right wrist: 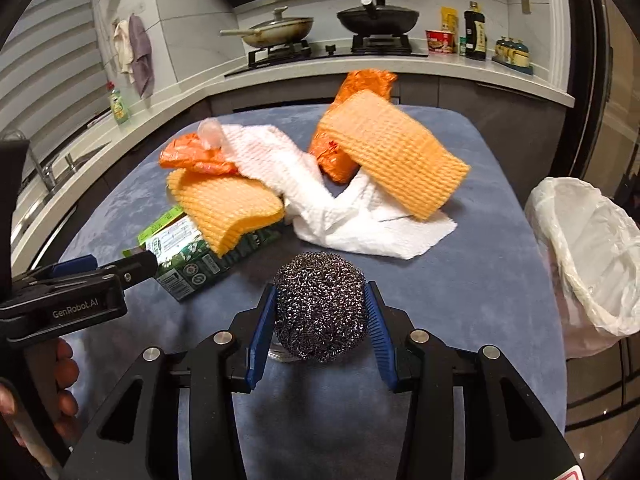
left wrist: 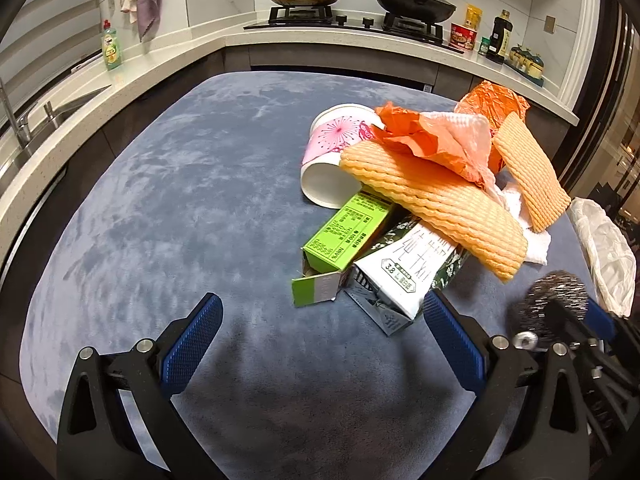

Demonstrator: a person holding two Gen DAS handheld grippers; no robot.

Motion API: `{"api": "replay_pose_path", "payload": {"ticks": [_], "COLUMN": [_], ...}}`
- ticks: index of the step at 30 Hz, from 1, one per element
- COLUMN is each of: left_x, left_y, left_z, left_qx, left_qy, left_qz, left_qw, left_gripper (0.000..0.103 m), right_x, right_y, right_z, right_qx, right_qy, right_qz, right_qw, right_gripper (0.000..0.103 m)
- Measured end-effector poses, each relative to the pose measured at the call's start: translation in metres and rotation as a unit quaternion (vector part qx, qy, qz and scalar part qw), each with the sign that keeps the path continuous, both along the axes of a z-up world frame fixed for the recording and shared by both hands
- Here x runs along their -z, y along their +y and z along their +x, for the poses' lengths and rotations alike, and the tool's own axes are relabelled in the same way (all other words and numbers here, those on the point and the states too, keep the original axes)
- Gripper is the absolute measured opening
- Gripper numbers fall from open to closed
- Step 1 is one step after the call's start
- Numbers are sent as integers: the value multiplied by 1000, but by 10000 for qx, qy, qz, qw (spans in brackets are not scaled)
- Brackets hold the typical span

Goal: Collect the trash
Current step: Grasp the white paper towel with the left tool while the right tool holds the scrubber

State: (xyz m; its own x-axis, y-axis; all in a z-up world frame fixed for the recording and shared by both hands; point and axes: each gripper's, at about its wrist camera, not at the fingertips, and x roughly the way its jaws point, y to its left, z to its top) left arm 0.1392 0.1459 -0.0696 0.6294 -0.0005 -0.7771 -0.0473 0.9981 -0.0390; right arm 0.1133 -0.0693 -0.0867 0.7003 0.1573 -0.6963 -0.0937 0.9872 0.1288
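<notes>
A trash pile lies on the blue-grey table (left wrist: pixel 180 208): a pink-patterned paper cup (left wrist: pixel 332 160) on its side, a green carton (left wrist: pixel 348 236), a white and dark green milk carton (left wrist: pixel 404 268), orange foam sleeves (left wrist: pixel 432 204), orange wrappers (left wrist: pixel 492 100) and white paper towel (right wrist: pixel 340 208). My left gripper (left wrist: pixel 320 332) is open and empty, just short of the cartons. My right gripper (right wrist: pixel 320 312) is shut on a steel wool scrubber (right wrist: pixel 320 304), near the table's right edge; it also shows in the left wrist view (left wrist: pixel 556 300).
A bin lined with a white bag (right wrist: pixel 588 256) stands off the table's right edge. Behind the table runs a kitchen counter (left wrist: pixel 168 60) with a stove, two pans (left wrist: pixel 416 0), bottles and a sink (left wrist: pixel 60 108) at the left.
</notes>
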Motion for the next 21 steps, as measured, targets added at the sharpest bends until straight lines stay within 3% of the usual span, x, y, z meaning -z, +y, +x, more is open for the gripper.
{"api": "replay_pose_path", "payload": {"ticks": [6,13,17,19,21], "left_x": [-23,-64,-70,-65,-54], "left_y": [-12,-54,-75,-84,-90], "left_z": [10,32,52,65,79], "left_qx": [113,494,603,658,673], "left_qy": [-246,-721,-866,-795,-595], "left_qz": [-84,-303,-202,-143,-72], "left_qw": [9996,9957,9942,9946,9959], "left_gripper": [96,96,94,87,71], "right_x": [-13,-23,-27,-28,-28], "right_y": [-17,-38,-50,-56,-61], "right_z": [-7,-12,-12,-13,-12], "right_qx": [244,540,663,715,766], "right_qy": [-149,-244,-298,-314,-311], "right_qz": [12,99,147,172,220], "right_qw": [9996,9982,9972,9968,9963], "right_gripper": [42,42,42,42,42]}}
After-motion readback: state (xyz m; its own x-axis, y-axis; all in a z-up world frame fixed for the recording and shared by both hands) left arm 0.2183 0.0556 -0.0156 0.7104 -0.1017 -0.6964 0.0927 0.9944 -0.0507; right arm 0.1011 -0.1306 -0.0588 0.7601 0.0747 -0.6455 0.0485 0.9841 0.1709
